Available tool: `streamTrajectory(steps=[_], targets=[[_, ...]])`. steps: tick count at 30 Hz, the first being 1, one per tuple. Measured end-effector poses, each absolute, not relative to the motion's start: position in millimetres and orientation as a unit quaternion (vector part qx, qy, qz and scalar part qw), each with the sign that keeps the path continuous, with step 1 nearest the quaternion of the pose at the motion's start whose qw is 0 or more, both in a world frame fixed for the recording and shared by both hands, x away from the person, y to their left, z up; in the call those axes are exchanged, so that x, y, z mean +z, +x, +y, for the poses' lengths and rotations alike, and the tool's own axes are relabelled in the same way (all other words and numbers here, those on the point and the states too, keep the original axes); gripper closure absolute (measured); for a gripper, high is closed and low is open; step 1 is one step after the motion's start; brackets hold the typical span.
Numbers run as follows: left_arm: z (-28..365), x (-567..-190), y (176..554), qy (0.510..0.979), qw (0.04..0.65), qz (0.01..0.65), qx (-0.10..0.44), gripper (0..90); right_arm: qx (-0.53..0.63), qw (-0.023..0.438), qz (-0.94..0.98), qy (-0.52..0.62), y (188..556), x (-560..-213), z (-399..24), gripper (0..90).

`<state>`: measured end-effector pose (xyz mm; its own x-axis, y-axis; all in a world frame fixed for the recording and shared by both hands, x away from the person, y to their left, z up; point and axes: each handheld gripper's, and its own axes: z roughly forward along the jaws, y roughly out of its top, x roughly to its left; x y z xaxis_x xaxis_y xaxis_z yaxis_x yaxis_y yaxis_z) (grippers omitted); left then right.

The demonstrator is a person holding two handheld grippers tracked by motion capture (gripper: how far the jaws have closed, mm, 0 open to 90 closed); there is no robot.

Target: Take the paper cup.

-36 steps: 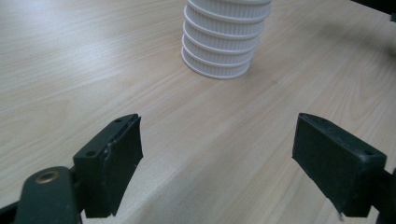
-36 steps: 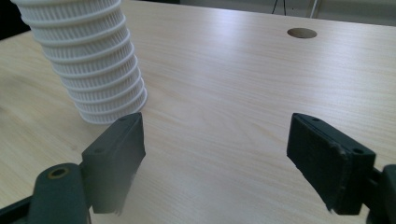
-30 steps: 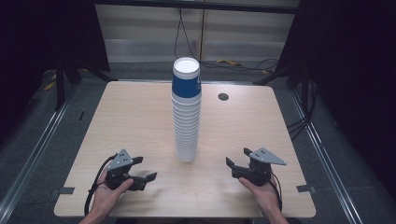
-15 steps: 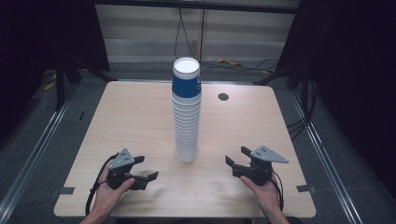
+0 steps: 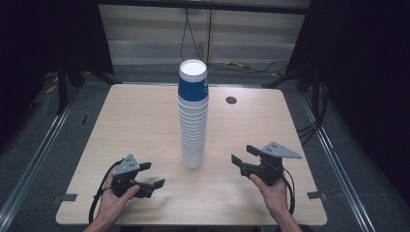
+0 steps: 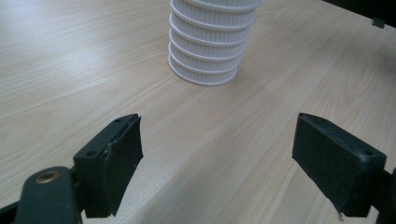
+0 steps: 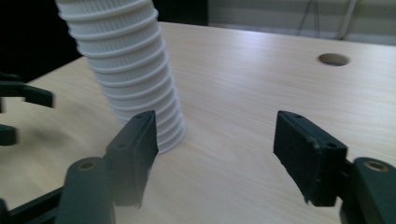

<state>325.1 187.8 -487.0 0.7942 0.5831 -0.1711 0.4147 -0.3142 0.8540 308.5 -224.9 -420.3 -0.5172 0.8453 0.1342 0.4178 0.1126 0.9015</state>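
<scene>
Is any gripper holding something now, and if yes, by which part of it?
Nothing is held. The left gripper and right gripper both stand open over bare table, apart from the cup stack.

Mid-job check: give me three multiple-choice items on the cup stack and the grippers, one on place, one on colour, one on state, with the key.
1. Where does the cup stack stand on the table?
A. at the far right corner
B. near the middle, beyond and between the two grippers
C. at the near left edge

2. What colour is the wall of the top cup?
A. blue
B. red
C. green

3. What is between the jaws of the right gripper?
A. one white cup
B. the whole stack
C. nothing; they stand apart over bare table

Key:
1 B: the high view shows the stack central, with the left gripper and the right gripper nearer the person on either side.
2 A: a blue band sits under its white rim.
3 C: the right gripper view shows only tabletop between the jaws, with the stack off to one side.
</scene>
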Motion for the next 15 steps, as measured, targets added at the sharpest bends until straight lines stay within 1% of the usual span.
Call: streamTrajectory(steps=[5, 8, 9, 11, 15], targets=[[189, -486, 322, 0.808, 0.499, 0.302, 0.087, 15.8, 0.506, 0.207, 0.728, 0.414, 312, -409, -214, 18.3], [190, -487, 322, 0.811, 0.497, 0.297, 0.088, 15.8, 0.510, 0.201, 0.737, 0.396, 314, -405, -207, 16.2], [190, -488, 322, 0.812, 0.496, 0.294, 0.088, 15.8, 0.507, 0.200, 0.741, 0.393, 316, -404, -205, 14.3], [191, -488, 323, 0.812, 0.494, 0.298, 0.087, 15.8, 0.513, 0.191, 0.741, 0.390, 319, -402, -202, 14.2], [192, -488, 324, 0.810, 0.495, 0.302, 0.088, 15.8, 0.523, 0.191, 0.737, 0.383, 324, -392, -198, 14.2]])
